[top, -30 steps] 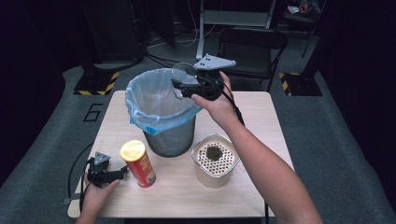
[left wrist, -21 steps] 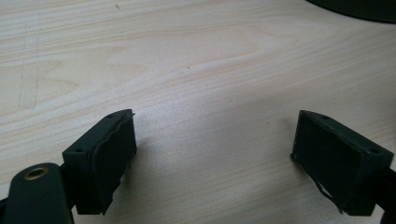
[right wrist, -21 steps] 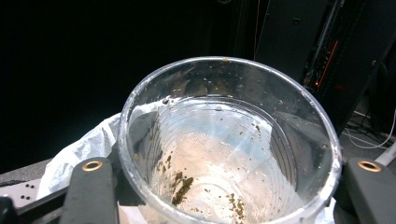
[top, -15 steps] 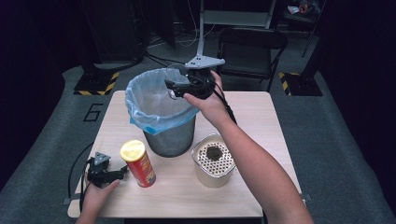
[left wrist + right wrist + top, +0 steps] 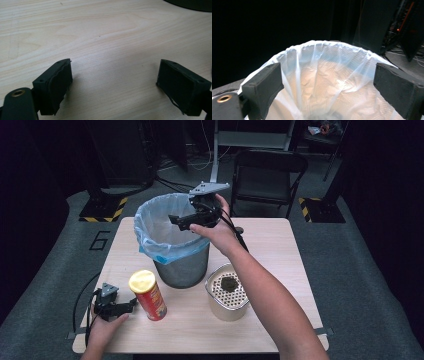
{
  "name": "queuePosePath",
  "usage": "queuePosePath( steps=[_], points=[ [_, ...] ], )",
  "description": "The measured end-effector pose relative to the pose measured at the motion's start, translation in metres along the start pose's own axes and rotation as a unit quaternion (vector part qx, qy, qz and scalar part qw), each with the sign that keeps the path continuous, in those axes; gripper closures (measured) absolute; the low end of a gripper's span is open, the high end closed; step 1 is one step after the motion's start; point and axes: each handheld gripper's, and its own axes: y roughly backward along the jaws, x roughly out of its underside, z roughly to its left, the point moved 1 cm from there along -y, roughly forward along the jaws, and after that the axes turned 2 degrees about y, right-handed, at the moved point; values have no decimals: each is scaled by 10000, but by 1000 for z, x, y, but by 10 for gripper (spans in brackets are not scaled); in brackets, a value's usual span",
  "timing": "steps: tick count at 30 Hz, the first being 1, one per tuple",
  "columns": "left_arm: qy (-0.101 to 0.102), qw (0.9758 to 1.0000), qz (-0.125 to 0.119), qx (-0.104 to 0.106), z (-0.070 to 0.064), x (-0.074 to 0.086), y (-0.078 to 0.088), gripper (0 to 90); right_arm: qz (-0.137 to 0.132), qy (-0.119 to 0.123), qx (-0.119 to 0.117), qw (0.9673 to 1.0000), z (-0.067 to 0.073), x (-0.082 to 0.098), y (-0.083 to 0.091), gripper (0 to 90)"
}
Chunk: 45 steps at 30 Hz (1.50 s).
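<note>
A round metal bin (image 5: 181, 268) lined with a thin, crinkled, pale blue plastic bag (image 5: 160, 232) is seen standing near the middle of the light wooden table (image 5: 280, 250); the bag's edge is folded over the rim, and its inside is seen as wrinkled film with nothing made out in it. The right gripper (image 5: 176, 219) is held over the bin's mouth at the far right part of the rim, its jaws having just been opening and now spread wide with nothing between them. The left gripper (image 5: 131, 306) is rested low on the table's near left corner, jaws apart over bare wood grain. Just beside it a red cylindrical can (image 5: 148, 295) with a yellow lid is stood upright. To the right of the bin a cream rounded container (image 5: 227, 295) with a perforated top bears a dark lump (image 5: 229, 283). Bare tabletop is left at the far right
</note>
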Motion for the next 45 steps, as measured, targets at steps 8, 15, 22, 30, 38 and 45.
queuePosePath(
  steps=[8,15,22,30,38,45],
  points=[
    [-19,10000,-2,25,0,0,0,116,-187,66,-15,9998,3,2,20,114],
    [-30,10000,10,22,0,0,0,118,-256,116,-21,9996,0,12,46,174],
    [-9,9999,-30,100,0,2,3,141,-288,221,109,9993,-2,21,67,212],
    [179,9997,-27,148,4,2,6,148,-251,225,227,9992,-3,34,86,213],
    [318,9994,-26,124,6,1,12,134,-259,241,365,9987,-9,50,102,213],
    [386,9990,-195,79,5,-2,20,115,-207,194,436,9986,-15,72,110,212]
  ],
)
